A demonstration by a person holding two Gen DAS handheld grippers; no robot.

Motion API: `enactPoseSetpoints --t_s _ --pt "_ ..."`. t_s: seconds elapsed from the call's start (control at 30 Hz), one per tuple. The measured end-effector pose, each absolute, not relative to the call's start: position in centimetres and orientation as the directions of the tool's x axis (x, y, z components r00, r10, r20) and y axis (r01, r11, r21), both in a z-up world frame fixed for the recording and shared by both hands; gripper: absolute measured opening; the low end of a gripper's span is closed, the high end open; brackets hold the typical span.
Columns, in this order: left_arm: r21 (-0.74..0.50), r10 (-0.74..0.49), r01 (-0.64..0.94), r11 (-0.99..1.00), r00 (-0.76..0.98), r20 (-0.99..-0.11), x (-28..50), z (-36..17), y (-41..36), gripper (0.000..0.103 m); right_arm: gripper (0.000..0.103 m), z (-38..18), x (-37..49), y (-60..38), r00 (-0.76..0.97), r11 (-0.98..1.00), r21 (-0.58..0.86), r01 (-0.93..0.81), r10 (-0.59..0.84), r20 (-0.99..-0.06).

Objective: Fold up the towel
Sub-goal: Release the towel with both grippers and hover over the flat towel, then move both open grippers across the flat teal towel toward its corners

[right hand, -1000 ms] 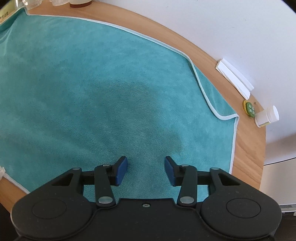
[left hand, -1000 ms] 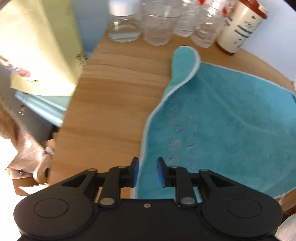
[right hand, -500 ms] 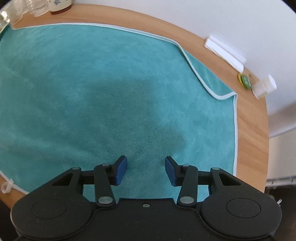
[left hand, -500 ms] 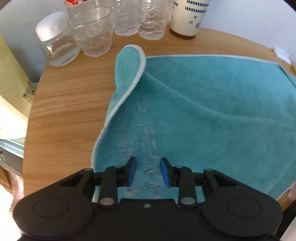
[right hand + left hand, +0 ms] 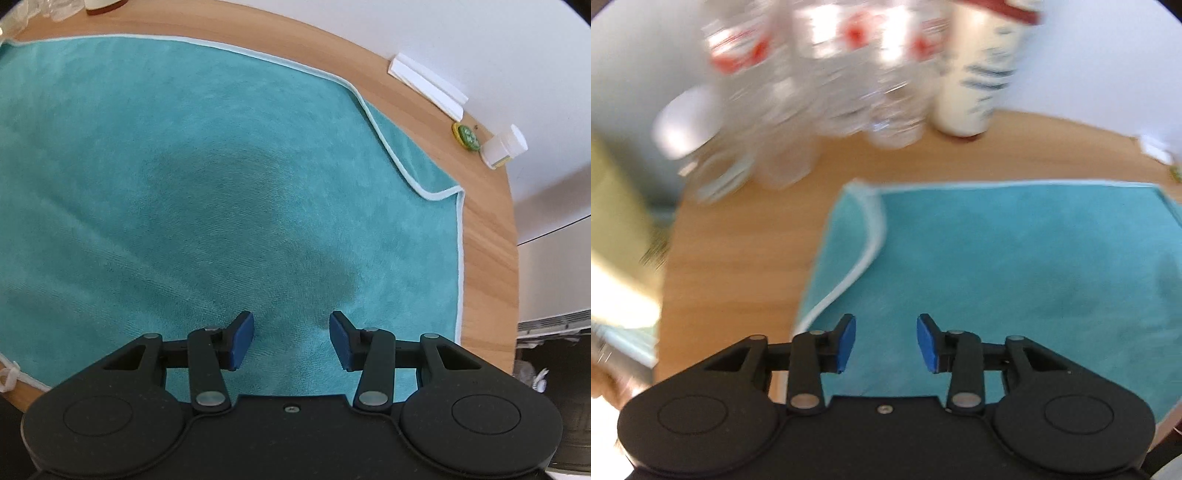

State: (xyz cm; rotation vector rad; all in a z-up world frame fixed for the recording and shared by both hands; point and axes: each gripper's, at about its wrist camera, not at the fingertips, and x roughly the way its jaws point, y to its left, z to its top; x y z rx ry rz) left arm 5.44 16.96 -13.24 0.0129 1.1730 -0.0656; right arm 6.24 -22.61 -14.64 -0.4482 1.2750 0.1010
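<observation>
Towel [image 5: 221, 177] lies spread on the worktop [image 5: 487, 258], one corner [image 5: 857, 229] flipped over near the cream cup [image 5: 979, 74]. Both grippers, left [image 5: 885, 343] and right [image 5: 291, 341], hover with fingers wide and empty. Flatten that corner first, then pinch the towel's edges.

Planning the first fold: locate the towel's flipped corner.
Left wrist view, far left: the flipped corner lies nearest the blurred bottles.

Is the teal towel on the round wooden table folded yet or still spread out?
Mostly spread: the teal towel lies flat in one layer across the wooden table; only its far-left corner is flipped over.
</observation>
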Motion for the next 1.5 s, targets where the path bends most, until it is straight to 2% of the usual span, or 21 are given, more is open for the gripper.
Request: enactPoseSetpoints --t_s 0.1,0.37,0.53,0.6,0.7,0.9,1.03,1.13,1.23,1.33,1.4,1.5 --pt "-0.013 -0.054 0.111 0.994 0.381 -0.923 6.9 -14.6 15.8 0.039 0.051 -14.7 6.4 -22.5 0.299 0.915 -0.27 -0.299 -0.179 -0.937" --pt "0.049 0.014 0.089 0.995 0.355 -0.935 7.8 -17.0 18.5 0.04 0.052 -14.7 5.9 -23.1 0.302 0.949 -0.231 -0.215 -0.16 -0.94" --pt "0.069 0.04 0.066 0.995 0.372 -0.927 8.4 -16.8 20.5 0.047 0.052 -14.8 5.9 -23.0 0.304 0.95 -0.236 -0.204 -0.167 -0.938" --pt "0.088 0.062 0.053 0.995 0.376 -0.925 8.7 -16.7 21.2 0.047 0.052 -14.8 5.9 -23.1 0.301 0.952 -0.234 -0.196 -0.169 -0.938" --pt "0.138 0.109 0.046 0.989 0.39 -0.914 9.1 -16.4 21.7 0.047 0.061 -14.9 5.9 -23.0 0.307 0.947 -0.254 -0.197 -0.187 -0.933" --pt "0.126 0.106 0.02 0.992 0.414 -0.904 8.2 -14.2 21.6 0.048 0.062 -14.7 6.1 -22.9 0.318 0.921 -0.287 -0.263 -0.198 -0.927" --pt "0.12 0.076 0.076 0.99 0.436 -0.897 6.4 -12.5 18.4 0.065 0.062 -12.9 6.4 -24.2 0.417 0.898 -0.332 -0.29 -0.194 -0.888" --pt "0.103 0.031 0.151 0.983 0.42 -0.907 4.8 -12.9 14.2 0.065 0.062 -11.5 7.6 -27.0 0.491 0.907 -0.331 -0.26 -0.171 -0.854" --pt "0.159 0.076 0.186 0.97 0.39 -0.918 3.4 -14.3 10.4 0.065 0.062 -11.1 10.4 -30.5 0.531 0.907 -0.341 -0.249 -0.166 -0.831" --pt "0.178 0.131 0.125 0.976 0.316 -0.94 2.5 -15.9 8.2 0.065 0.062 -11.9 12.8 -32.9 0.546 0.894 -0.345 -0.288 -0.143 -0.825" --pt "0.169 0.138 0.086 0.982 0.286 -0.948 2.1 -16.4 7.7 0.065 0.062 -12.7 14.0 -33.9 0.549 0.878 -0.304 -0.369 -0.059 -0.834" --pt "0.221 0.208 0.025 0.975 0.26 -0.943 1.6 -16.8 7.2 0.068 0.061 -13.5 14.5 -34.6 0.559 0.831 -0.271 -0.487 0.058 -0.827"
